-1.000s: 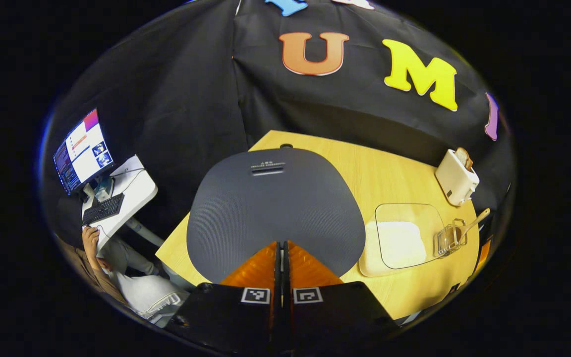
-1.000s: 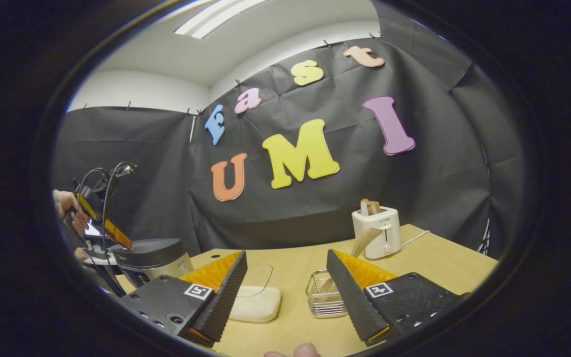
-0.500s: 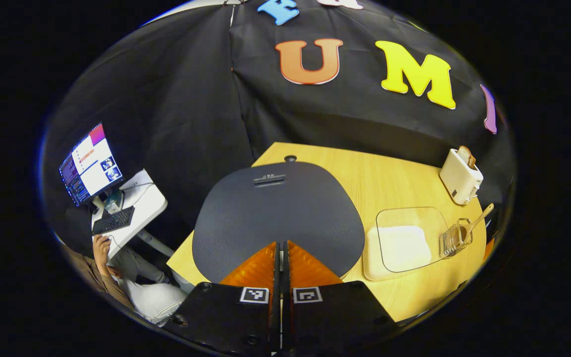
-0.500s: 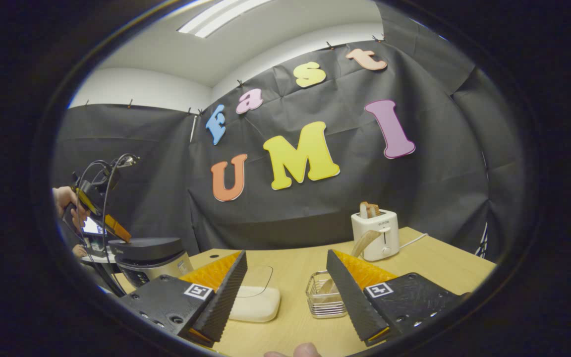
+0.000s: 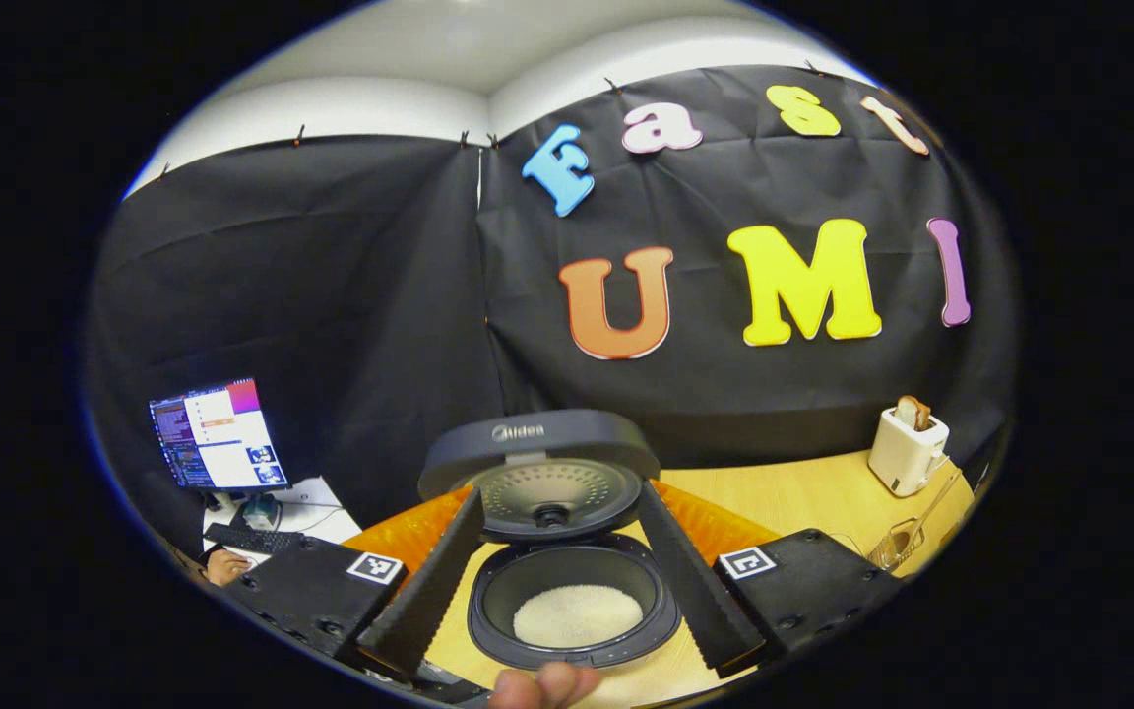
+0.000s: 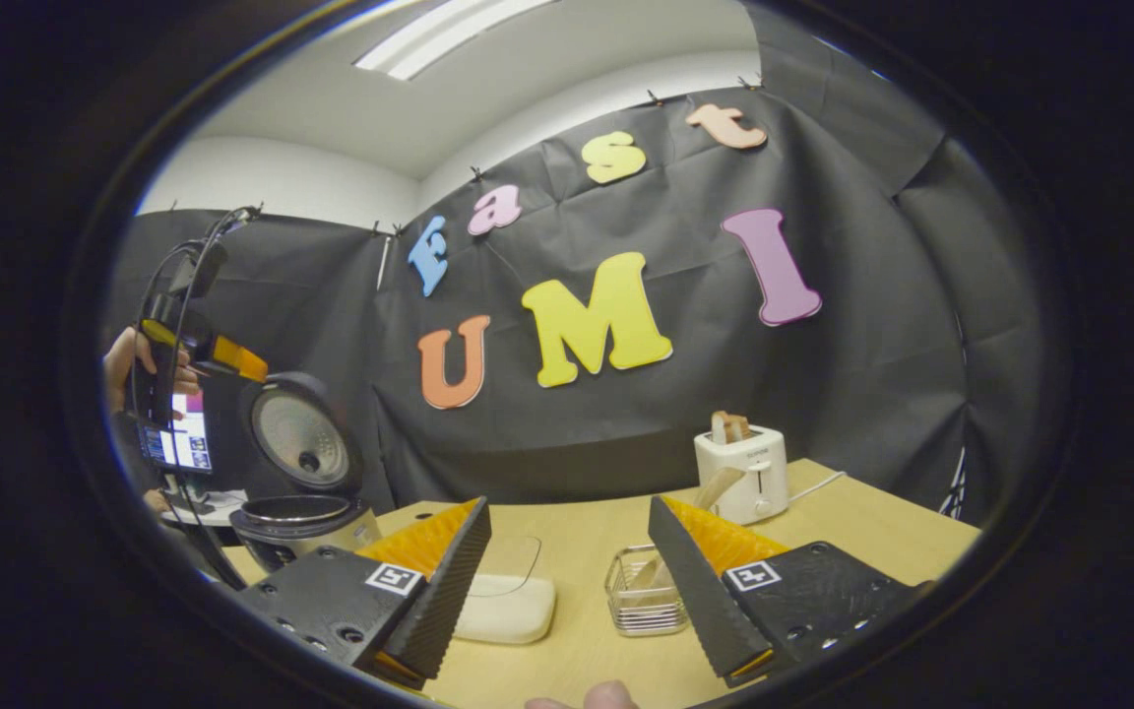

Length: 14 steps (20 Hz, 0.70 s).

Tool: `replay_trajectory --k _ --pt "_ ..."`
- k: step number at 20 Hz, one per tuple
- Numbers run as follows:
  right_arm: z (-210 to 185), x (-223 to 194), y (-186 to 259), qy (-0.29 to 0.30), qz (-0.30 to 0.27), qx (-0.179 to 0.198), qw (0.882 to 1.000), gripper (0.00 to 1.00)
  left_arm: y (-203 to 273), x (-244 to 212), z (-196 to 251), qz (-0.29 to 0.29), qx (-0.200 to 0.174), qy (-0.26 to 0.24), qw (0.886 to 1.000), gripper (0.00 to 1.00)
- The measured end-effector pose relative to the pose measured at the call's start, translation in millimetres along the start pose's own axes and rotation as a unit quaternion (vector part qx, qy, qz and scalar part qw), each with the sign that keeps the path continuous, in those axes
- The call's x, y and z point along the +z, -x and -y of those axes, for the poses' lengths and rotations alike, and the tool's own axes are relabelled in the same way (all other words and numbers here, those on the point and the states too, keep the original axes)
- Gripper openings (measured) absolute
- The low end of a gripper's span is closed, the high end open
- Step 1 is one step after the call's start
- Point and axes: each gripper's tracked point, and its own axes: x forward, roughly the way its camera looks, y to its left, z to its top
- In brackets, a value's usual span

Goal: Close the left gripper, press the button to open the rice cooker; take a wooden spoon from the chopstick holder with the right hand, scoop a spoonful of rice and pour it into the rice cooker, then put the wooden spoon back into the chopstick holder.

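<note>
Wooden tabletop (image 5: 803, 497) carried the open rice cooker (image 5: 567, 551) in the left gripper view; its lid (image 5: 539, 453) stood up at the back and a patch of white rice (image 5: 577, 614) lay in the inner pot. Your left gripper (image 5: 559, 581) hung above the pot with its jaws apart, holding nothing. At the right edge of this view, the chopstick holder (image 5: 897, 545) sat near the toaster (image 5: 907, 450).

In the right gripper view, your right gripper (image 6: 567, 576) had its jaws spread wide and empty. Between them stood the wire chopstick holder (image 6: 641, 591), with the wooden spoon (image 6: 700, 512) leaning in it, handle tilted up toward the toaster (image 6: 742, 471). A white rice tray (image 6: 506, 606) under a clear cover lay just beside the holder.

Judged from these views, the spoon is light, stiff and smooth; you would best take hold on the free upper handle, clear of the wire rim, gripping firmly so it cannot pivot when loaded. The holder looked light enough to tip.
</note>
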Motion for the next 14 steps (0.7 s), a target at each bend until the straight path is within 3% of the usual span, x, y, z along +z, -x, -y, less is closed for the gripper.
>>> replay_trajectory --k 4,8,10,11,13,14 --pt "3.1 -3.9 -0.2 0.01 -0.009 -0.006 1.0 0.96 13.1 -3.3 12.1 0.046 -0.004 -0.006 0.999 0.95" --pt "14.8 2.8 7.2 0.023 -0.007 -0.027 0.999 0.95 20.7 -25.9 19.9 0.057 -0.017 0.005 0.998 0.99" --pt "23.7 7.0 12.1 0.033 -0.006 -0.041 0.999 0.91 23.2 -45.1 31.1 0.048 -0.032 0.032 0.998 0.98" --pt "29.0 7.9 13.7 0.039 -0.007 -0.049 0.998 0.95 25.3 -54.9 38.3 0.043 -0.043 0.051 0.997 0.98" --pt "39.3 8.7 12.9 0.057 -0.009 -0.062 0.996 0.95 25.9 -71.3 45.9 0.043 -0.052 0.074 0.995 0.99" --pt "45.5 6.0 12.9 0.066 -0.016 -0.068 0.995 0.91 23.9 -82.1 47.5 0.041 -0.053 0.079 0.995 0.99"
